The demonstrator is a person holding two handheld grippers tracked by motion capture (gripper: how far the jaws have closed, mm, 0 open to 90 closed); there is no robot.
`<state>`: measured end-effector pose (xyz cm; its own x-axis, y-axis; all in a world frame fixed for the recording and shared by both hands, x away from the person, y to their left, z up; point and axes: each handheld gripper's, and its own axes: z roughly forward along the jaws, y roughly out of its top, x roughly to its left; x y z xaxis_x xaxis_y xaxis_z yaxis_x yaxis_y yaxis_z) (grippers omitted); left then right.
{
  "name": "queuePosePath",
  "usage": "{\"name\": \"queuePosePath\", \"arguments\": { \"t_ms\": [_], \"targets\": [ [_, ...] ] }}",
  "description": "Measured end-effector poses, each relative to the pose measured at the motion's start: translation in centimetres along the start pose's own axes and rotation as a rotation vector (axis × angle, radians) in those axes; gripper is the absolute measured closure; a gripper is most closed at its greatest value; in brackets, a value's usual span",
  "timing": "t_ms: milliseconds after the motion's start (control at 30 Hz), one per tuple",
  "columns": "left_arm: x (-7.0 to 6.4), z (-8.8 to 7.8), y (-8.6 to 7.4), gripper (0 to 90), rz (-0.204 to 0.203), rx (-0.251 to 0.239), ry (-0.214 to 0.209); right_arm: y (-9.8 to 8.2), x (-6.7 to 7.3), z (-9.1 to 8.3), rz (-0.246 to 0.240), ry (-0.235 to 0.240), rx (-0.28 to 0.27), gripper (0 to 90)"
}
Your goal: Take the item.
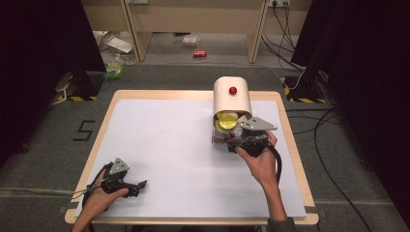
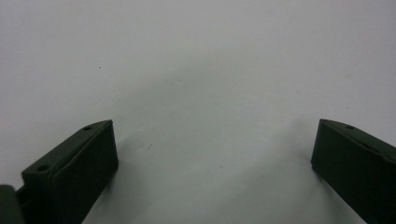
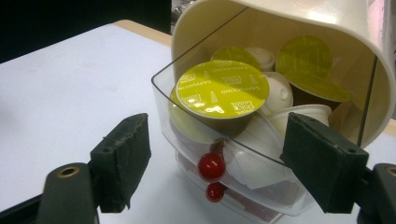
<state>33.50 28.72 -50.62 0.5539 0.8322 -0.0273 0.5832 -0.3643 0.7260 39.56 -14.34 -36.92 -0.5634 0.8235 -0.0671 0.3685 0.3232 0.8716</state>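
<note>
A cream capsule dispenser (image 1: pixel 232 94) with a red knob (image 1: pixel 233 90) stands at the table's far right. Its clear drawer (image 3: pixel 163 88) is pulled out toward me and holds several coffee capsules. A yellow-green lidded capsule (image 3: pixel 223 91) lies on top. My right gripper (image 3: pixel 215 144) is open right in front of the drawer; its jaws stand either side of the drawer's red knob (image 3: pixel 211 166) and do not touch it. In the high view the right gripper (image 1: pixel 237 141) is at the drawer's front. Near the front left edge, my left gripper (image 1: pixel 140 186) rests open; its jaws (image 2: pixel 215 123) have nothing between them.
A white mat (image 1: pixel 169 145) covers the wooden table (image 1: pixel 290 145). A second red knob (image 3: pixel 215 191) sits lower on the dispenser's clear front. Beyond the table lie a red can (image 1: pixel 199 53), bags (image 1: pixel 116 67) and cables (image 1: pixel 329 145) on the grey floor.
</note>
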Motion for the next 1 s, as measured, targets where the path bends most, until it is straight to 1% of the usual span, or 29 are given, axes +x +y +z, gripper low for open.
{"name": "queuePosePath", "arguments": {
  "t_ms": [233,533,633,1000],
  "targets": [
    [0.0,0.0,0.0,0.0,-0.001,0.000,-0.001,-0.4,0.5,-0.6,-0.011,0.003,0.006,24.7],
    [0.0,0.0,0.0,0.0,-0.001,0.000,-0.001,-0.5,0.9,-1.0,-0.029,-0.002,0.018,24.7],
    [0.0,0.0,0.0,0.0,-0.001,0.000,-0.001,-0.6,1.1,-1.4,-0.035,0.004,0.019,24.8],
    [0.0,0.0,0.0,0.0,-0.001,-0.001,-0.001,-1.0,1.5,-1.9,-0.038,0.011,0.027,24.7]
  ]
}}
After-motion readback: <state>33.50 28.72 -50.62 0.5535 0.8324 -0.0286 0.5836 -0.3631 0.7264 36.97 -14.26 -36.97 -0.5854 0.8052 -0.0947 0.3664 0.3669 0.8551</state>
